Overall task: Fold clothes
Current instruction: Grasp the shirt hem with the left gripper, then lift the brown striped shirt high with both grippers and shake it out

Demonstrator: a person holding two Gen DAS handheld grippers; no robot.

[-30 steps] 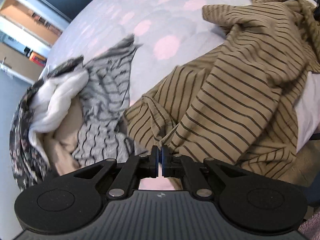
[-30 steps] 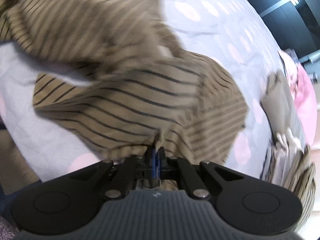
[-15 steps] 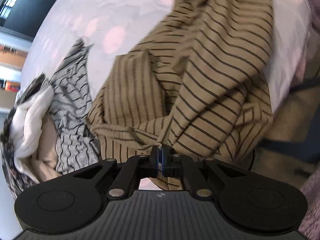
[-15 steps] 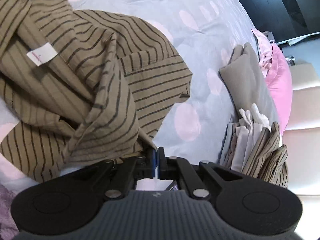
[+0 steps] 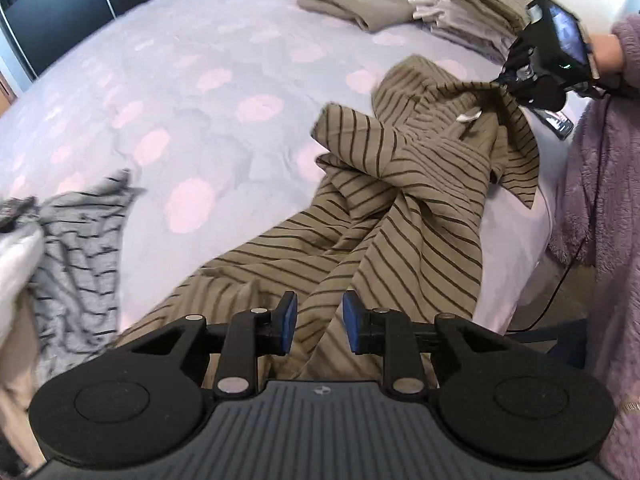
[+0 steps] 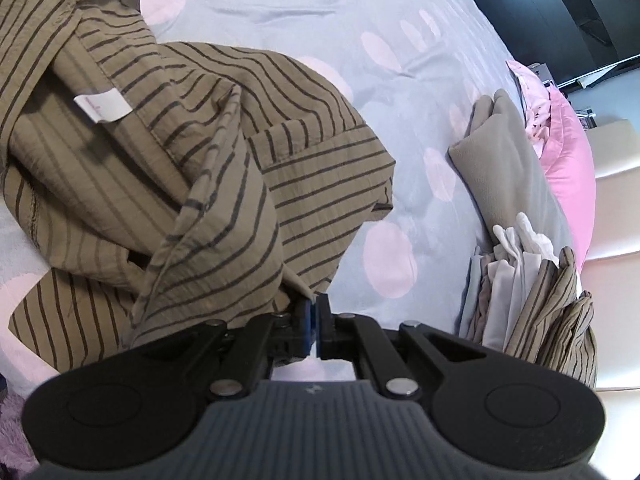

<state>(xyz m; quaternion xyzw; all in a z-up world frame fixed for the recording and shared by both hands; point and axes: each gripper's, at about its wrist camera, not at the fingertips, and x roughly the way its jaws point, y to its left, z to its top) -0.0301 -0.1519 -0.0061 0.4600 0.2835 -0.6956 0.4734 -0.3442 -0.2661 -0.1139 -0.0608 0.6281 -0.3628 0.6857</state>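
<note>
A tan shirt with dark stripes (image 5: 404, 208) lies crumpled along the near right edge of the bed, its white label (image 6: 103, 107) showing. My left gripper (image 5: 318, 322) hovers over the shirt's lower end with its jaws opening; the cloth lies under the gap and the pads do not press it. My right gripper (image 6: 315, 322) is shut on an edge of the shirt and holds it up. The left wrist view shows that right gripper (image 5: 505, 80) far off at the upper right, with the cloth pulled into a peak.
The bed (image 5: 168, 92) has a lilac cover with pink dots. A pile of grey-striped and white clothes (image 5: 60, 240) lies at the left. Folded clothes (image 5: 464, 4) are stacked at the far right, beside a grey folded piece (image 6: 504, 160) and pink pillow (image 6: 568, 148). A person's purple fleece sleeve (image 5: 600, 184) is at right.
My left gripper let go of the striped shirt and its jaws parted; its view swung up across the bed. The right gripper keeps its grip and has stayed still over the last half second.
</note>
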